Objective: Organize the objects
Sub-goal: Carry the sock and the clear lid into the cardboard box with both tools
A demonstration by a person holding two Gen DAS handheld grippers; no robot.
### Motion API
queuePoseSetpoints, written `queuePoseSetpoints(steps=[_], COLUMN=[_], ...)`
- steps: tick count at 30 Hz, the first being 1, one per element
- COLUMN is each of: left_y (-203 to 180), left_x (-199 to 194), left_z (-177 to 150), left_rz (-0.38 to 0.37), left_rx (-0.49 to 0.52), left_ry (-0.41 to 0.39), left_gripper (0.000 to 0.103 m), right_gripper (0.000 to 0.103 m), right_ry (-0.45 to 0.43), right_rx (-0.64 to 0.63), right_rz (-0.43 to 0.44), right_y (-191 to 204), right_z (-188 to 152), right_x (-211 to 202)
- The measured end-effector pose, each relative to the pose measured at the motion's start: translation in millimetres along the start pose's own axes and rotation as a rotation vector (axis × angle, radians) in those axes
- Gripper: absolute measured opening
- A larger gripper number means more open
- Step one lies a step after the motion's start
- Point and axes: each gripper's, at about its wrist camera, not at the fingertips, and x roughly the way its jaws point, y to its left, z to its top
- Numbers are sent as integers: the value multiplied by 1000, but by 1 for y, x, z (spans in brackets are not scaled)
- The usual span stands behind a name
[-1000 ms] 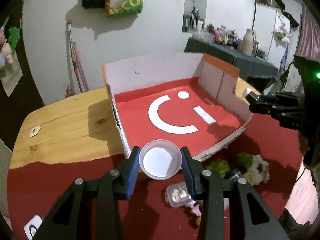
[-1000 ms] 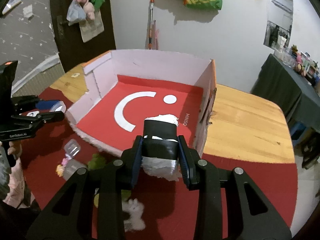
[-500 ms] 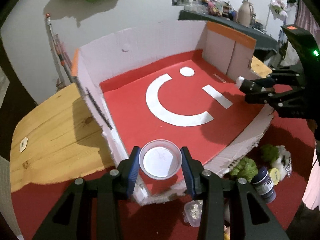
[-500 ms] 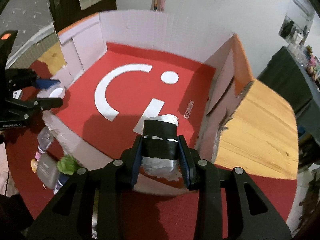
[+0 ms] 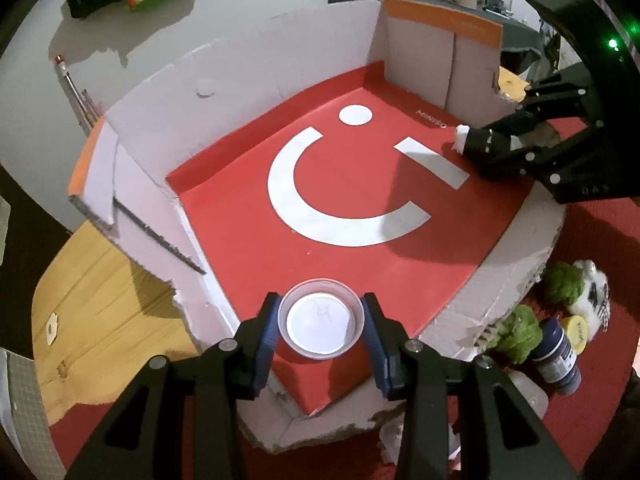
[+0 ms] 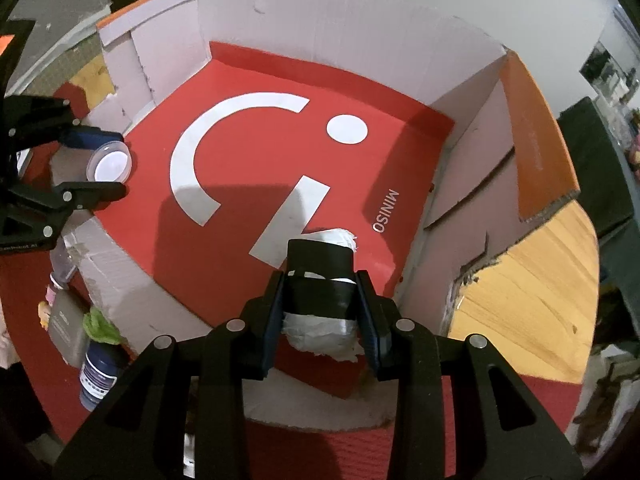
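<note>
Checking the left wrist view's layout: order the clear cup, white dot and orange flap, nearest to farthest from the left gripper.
1. Clear cup, held between the left gripper fingers.
2. White dot, printed mid-floor of the box.
3. Orange flap, atop the far corner wall.

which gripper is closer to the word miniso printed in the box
Right. The right gripper, holding a taped bundle, is beside the MINISO print; the left gripper is across the box.

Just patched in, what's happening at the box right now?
Both hand-held grippers are over the open cardboard box with the red liner. The left gripper is shut on a small clear plastic cup; the right gripper is shut on a black-and-white taped bundle. Neither item is released yet. More items lie outside on the red mat.
</note>
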Motion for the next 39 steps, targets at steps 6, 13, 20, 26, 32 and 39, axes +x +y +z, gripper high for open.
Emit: queuePoseSetpoints(steps=[6,13,20,26,32,39], left_y=[3,2,5,4,2,0], left_x=[0,-2,-3,-7,-9,-12], left_z=[3,3,6,8,8,7], left_rz=[-19,-27,-55,-51,-52,-49], left_rx=[6,18,36,43,41,46], left_ry=[19,32,68,73,76,78], left_gripper=[43,43,43,43,45,49], right_gripper=[33,33,33,33,34,38], right_ry=[34,51,87,92,100,100], right_rx=[-19,-29,-41,-42,-43,-47], right_rz=[6,7,9,8,6,-7], right_y=[0,0,0,-2,-4,-8], right_z=[3,4,9,11,13,18], right_x=[2,2,4,3,4,3])
